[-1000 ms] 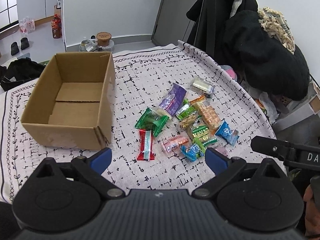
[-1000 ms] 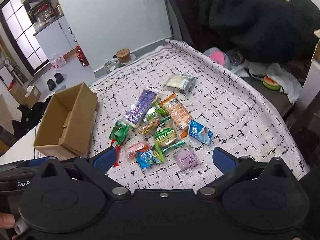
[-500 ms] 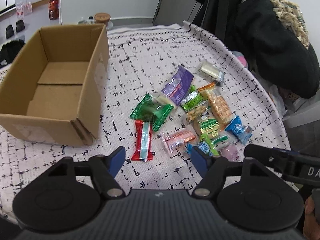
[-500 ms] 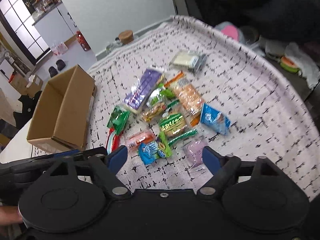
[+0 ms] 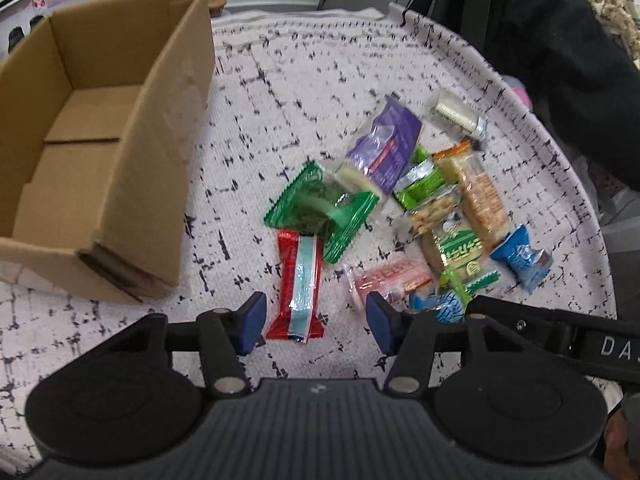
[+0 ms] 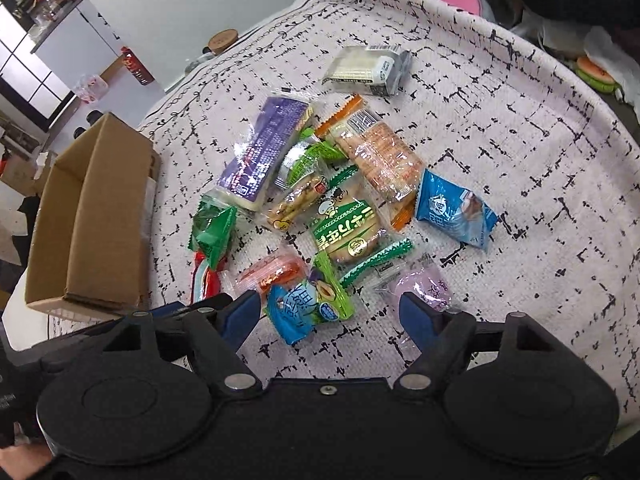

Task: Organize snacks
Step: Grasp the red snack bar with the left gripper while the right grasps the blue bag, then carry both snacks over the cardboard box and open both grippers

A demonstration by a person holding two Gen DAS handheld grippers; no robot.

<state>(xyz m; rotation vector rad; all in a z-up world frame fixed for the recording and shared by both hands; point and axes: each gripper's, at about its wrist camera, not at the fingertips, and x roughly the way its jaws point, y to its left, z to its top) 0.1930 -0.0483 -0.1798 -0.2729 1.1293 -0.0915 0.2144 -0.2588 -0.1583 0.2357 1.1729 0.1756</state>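
On the left sat the box [image 5: 100, 132], open-topped on the cloth [image 5: 280, 80]. The left gripper [image 5: 312, 320] hung open, jaws apart around the near end of the red bar [image 5: 299, 280]. Snacks [image 6: 344, 200] lay heaped mid-cloth, right of the box. The right gripper [image 6: 332, 316] gaped too, straddling the blue packet [image 6: 298, 312] and touching the pale purple one [image 6: 424, 286].

This looks like a lived-in home. A patterned cloth [image 6: 520, 128] covers the tabletop, dark coats [image 5: 560, 52] are heaped just beside it, and slippers [image 5: 16, 34] sit on the floor past the cardboard box [image 5: 100, 128]. Farther off, white cabinets [image 6: 52, 60] with a cluttered shelf stand near a red bottle [image 6: 136, 68] on the floor.
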